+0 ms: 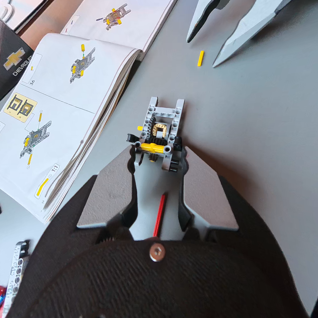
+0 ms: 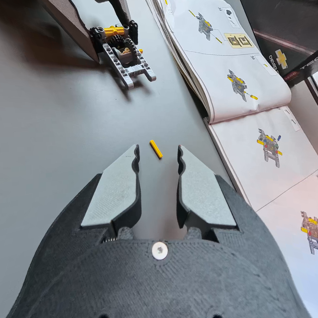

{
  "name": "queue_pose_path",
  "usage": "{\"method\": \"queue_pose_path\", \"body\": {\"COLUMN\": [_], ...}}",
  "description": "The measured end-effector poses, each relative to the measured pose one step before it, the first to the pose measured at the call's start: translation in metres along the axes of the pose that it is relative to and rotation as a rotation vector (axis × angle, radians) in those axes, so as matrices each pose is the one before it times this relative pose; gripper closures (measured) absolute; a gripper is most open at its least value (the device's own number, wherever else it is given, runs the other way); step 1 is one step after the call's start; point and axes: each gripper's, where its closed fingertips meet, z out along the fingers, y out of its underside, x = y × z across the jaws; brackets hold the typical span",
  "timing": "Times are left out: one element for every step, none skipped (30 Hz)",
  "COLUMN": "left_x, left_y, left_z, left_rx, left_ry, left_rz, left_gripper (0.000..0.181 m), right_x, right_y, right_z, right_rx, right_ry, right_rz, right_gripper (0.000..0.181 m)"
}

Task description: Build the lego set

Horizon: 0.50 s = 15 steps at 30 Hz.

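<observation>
L wrist view: left tool [image 1: 157, 155] clamped on near end of the grey lego frame assy [image 1: 159, 130], fingertips [image 1: 131, 160] pressing its two sides by the black pins. Assy rests on the grey bench [image 1: 249, 137], open forked end pointing away from camera. Inside frame: black gears, tan bevel gears; yellow connector [image 1: 152, 148] lies across near end, short yellow axle stub sticks out on L side. Red axle [image 1: 159, 216] lies on bench between the tool fingers, behind the assy. Loose yellow axle [image 1: 200, 58] on bench further off, just beside tips of right tool [image 1: 201, 52], which comes in from top R, fingers apart. Open instruction booklet [image 1: 68, 96] to the L, black set box [image 1: 13, 63] beyond it. Grey holed beams [image 1: 16, 268] at lower L edge, blurred

R wrist view: right tool [image 2: 158, 146] open, holding nothing, tips low over bench [image 2: 60, 120]. Yellow axle [image 2: 156, 149] lies flat on bench in the gap between the fingertips [image 2: 136, 151], touching neither as far as visible, angled diagonally. Frame assy [image 2: 127, 56] well apart at upper L, gripped at far end by left tool [image 2: 110, 27], forked end toward camera. Booklet [image 2: 240, 72] along R side, box [image 2: 284, 56] at upper R
</observation>
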Motion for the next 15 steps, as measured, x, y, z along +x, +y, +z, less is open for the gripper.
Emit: {"method": "queue_pose_path", "body": {"left_x": [0.00019,0.00086,0.00133,0.00099,0.00072,0.00063,0.00060,0.00137,0.00124,0.00084,0.00084,0.00031,-0.00099,-0.00153,-0.00070], "left_y": [-0.00003,-0.00011,-0.00012,0.00012,0.00025,0.00046,0.00043,-0.00008,-0.00003,0.00012,-0.00027,-0.00024,-0.00035,-0.00004,0.00002], "left_z": [0.00006,0.00001,0.00001,-0.00014,-0.00013,-0.00010,-0.00015,-0.00033,-0.00036,-0.00025,-0.00028,-0.00011,0.00001,0.00017,0.00071], "left_rx": [-0.0019,-0.0010,-0.0007,-0.0017,-0.0021,-0.0036,-0.0023,0.0006,0.0003,-0.0007,0.0016,0.0009,0.0013,-0.0008,-0.0033], "left_ry": [-0.0001,0.0038,0.0046,-0.0002,-0.0027,-0.0034,-0.0031,0.0024,0.0020,-0.0008,0.0002,-0.0030,-0.0108,-0.0135,-0.0059], "left_rz": [-0.0116,-0.0107,-0.0085,-0.0061,-0.0041,-0.0039,-0.0043,-0.0012,0.0000,-0.0026,-0.0023,-0.0007,-0.0005,-0.0003,-0.0009], "left_gripper": [0.130,0.130,0.130,0.130,0.130,0.130,0.130,0.130,0.130,0.130,0.130,0.130,0.130,0.130,0.130], "right_x": [0.00053,-0.00010,-0.00009,-0.00015,-0.00090,-0.00221,-0.00287,-0.00189,-0.00053,-0.00031,-0.00089,-0.00064,-0.00009,0.00080,0.00009], "right_y": [0.00050,0.00034,0.00030,0.00028,0.00039,0.00041,0.00041,0.00051,0.00041,0.00049,0.00037,0.00047,0.00040,0.00003,0.00004], "right_z": [0.00016,0.00026,0.00032,0.00036,0.00029,0.00024,0.00023,0.00008,-0.00012,-0.00022,-0.00025,-0.00025,0.00002,0.00002,0.00011], "right_rx": [-0.0015,-0.0012,-0.0012,-0.0014,-0.0016,-0.0018,-0.0020,-0.0022,-0.0015,-0.0012,-0.0013,-0.0021,-0.0022,-0.0013,-0.0008], "right_ry": [-0.0066,-0.0109,-0.0120,-0.0137,-0.0189,-0.0276,-0.0307,-0.0231,-0.0101,-0.0044,-0.0029,0.0023,0.0089,0.0149,0.0089], "right_rz": [0.0111,0.0116,0.0123,0.0127,0.0120,0.0094,0.0076,0.0088,0.0083,0.0033,-0.0035,-0.0088,-0.0105,-0.0091,-0.0090], "right_gripper": [0.140,0.140,0.140,0.140,0.141,0.145,0.151,0.157,0.159,0.161,0.164,0.171,0.178,0.181,0.181]}}
